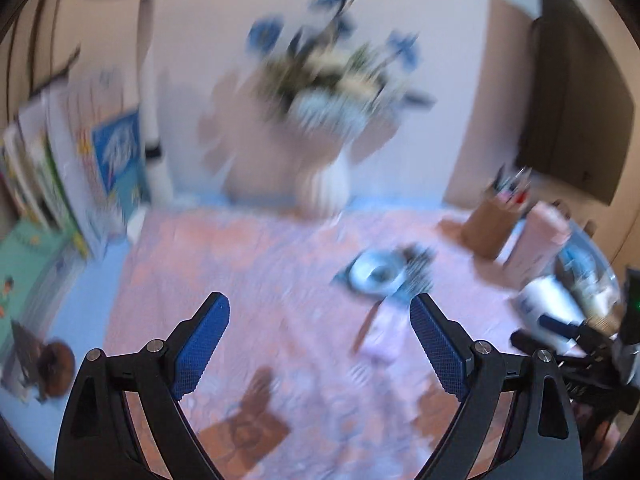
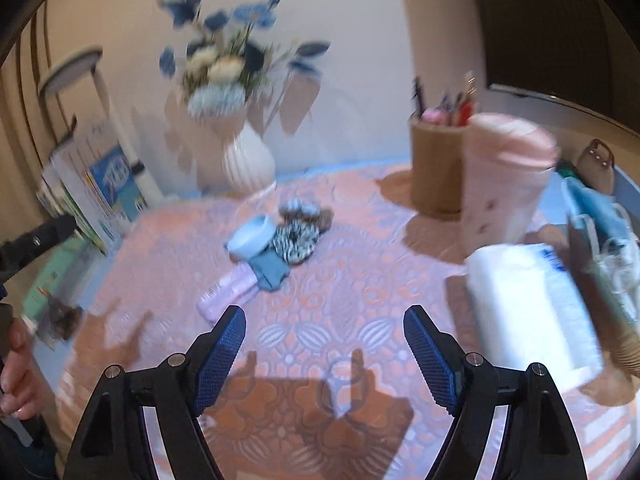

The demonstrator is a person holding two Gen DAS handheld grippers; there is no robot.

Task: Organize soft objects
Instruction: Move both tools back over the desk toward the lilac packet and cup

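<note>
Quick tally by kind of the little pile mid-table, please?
Scrunchies: 2, one zebra, one brownish behind it
White round tub: 1
Blue-grey cloth: 1
Pink tube: 1
Total: 5

From 2 wrist cameras we look down along each gripper at the pink tablecloth (image 2: 344, 280); both views share the vase (image 1: 326, 188) and bowl (image 2: 254, 236).

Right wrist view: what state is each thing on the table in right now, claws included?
Left claw: open, empty.
Right claw: open, empty.
Zebra-print scrunchie: lying flat in the pile, untouched.
Blue-grey cloth: crumpled beside the scrunchie.
White vase: upright, holding flowers.
Pen holder: upright, full.
</note>
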